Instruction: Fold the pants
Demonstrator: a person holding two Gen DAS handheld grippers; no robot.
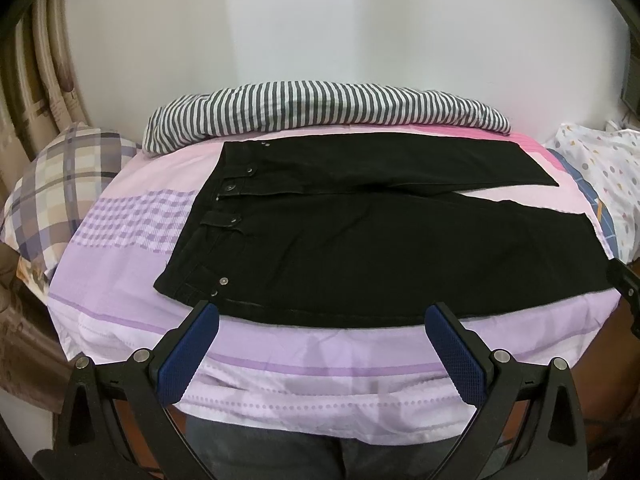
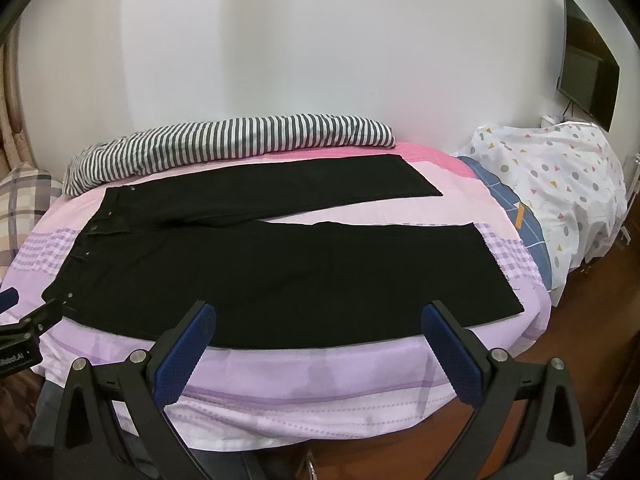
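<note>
Black pants [image 1: 360, 240] lie flat on the bed [image 1: 304, 364], waistband to the left, legs running right and splayed in a V w/ a wedge of pink sheet between them. Laid out like that prob. so one leg can be flipped over the other; near leg sits along the near edge of the bed, in easy reach of both tools.

Left gripper [image 1: 322, 322] hangs just off the near edge by the waistband end, fingers spread wide, nothing in them. Right gripper [image 2: 320, 320] same: wide apart, empty, over the near leg's long edge towards the hem [image 2: 496, 264]. Neither touches cloth yet, so folding not started, I'd say.

Striped blanket [image 1: 320, 108] is bunched along the far side against the wall, plaid pillow [image 1: 60, 184] far left, dotted cover [image 2: 560, 184] at right: pushed aside to free up the middle, likely.

Hard to tell: pants are so dark that seams, pockets, fly barely read; only rivets and a button show. Fisheye bends the bed edges. In the left view the near hem is cut off by the other tool's tip at right.
</note>
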